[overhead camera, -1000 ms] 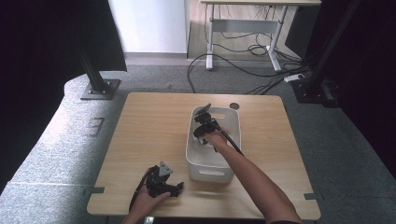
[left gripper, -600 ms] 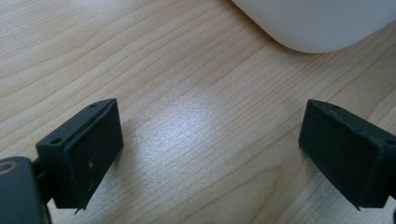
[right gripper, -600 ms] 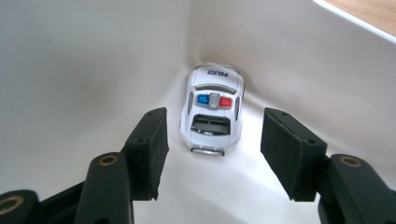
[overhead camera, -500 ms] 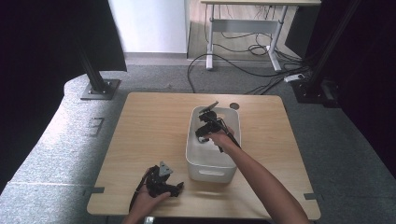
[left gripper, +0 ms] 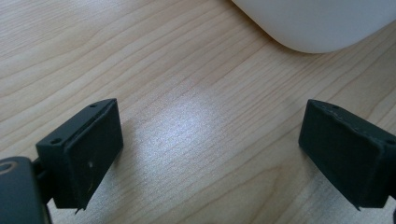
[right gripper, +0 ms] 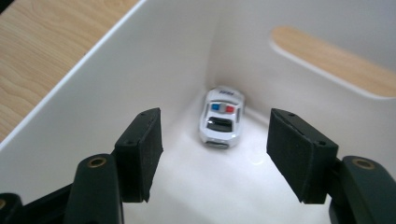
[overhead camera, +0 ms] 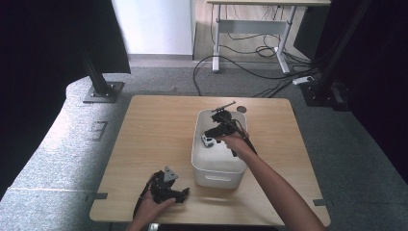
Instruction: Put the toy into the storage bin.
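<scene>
**Right gripper over toy car in bin; left gripper idle on table**

I am holding the right gripper (overhead camera: 217,129) inside the white rectangular plastic bin (overhead camera: 215,169), which is sitting on the light wooden table (overhead camera: 154,130) right of centre. In the right gripper view, its two black jaws are standing wide apart, gripping nothing, and pointing down toward the bin floor.

The small white toy police car with a red-and-blue light bar (right gripper: 222,117) is lying on the bin floor, in a corner, close to both walls that meet there. In the right gripper view it is sitting between and beyond the two jaws, clear of both pads. In the high view I am seeing the same car (overhead camera: 207,141) near the bin's left wall, just beside the gripper.

I am resting the left gripper (overhead camera: 169,186) near the table's front edge, to the left of the bin and apart from it. In the left gripper view its jaws are also spread wide with only bare wood between them, and a rounded corner of the bin (left gripper: 317,23) is showing ahead.
</scene>
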`<move>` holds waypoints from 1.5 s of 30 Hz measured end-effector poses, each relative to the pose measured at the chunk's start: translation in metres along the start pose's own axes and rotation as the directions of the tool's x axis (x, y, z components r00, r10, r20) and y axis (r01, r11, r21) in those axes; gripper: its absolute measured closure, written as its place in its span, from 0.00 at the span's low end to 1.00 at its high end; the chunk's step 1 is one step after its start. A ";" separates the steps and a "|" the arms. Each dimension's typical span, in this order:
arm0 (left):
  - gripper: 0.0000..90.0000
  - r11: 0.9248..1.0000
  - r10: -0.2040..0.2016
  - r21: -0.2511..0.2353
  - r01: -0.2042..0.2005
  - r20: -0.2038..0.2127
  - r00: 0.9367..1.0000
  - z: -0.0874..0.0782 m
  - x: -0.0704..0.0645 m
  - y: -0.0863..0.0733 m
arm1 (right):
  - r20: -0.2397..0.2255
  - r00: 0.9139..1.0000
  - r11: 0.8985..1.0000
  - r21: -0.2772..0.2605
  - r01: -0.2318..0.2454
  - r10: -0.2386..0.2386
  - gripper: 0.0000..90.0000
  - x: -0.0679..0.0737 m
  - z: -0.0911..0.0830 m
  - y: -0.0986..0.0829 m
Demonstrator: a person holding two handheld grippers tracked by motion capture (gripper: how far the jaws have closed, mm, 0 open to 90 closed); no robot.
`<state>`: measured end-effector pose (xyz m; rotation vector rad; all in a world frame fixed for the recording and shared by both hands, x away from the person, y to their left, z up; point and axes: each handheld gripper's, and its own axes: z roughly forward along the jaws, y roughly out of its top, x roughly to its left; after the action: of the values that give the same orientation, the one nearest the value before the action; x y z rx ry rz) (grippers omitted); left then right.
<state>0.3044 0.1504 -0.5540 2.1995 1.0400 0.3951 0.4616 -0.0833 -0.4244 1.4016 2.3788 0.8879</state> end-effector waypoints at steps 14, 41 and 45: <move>0.07 1.000 0.000 0.002 0.000 0.000 1.000 0.000 0.000 0.000 | -0.029 1.000 0.978 -0.206 0.006 -0.012 0.37 -0.028 -0.070 -0.028; 0.07 1.000 0.000 0.002 0.000 0.001 1.000 0.000 0.000 0.000 | -0.002 1.000 0.926 -0.378 -0.018 0.019 0.37 -0.074 -0.127 -0.111; 0.07 1.000 -0.001 0.002 0.001 0.001 1.000 0.000 0.000 0.000 | -0.009 0.999 0.918 -0.394 -0.039 0.038 0.37 -0.082 -0.131 -0.127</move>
<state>0.3044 0.1505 -0.5538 2.2006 1.0409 0.3929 0.3497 -0.2482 -0.4070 1.2842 2.0234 1.2922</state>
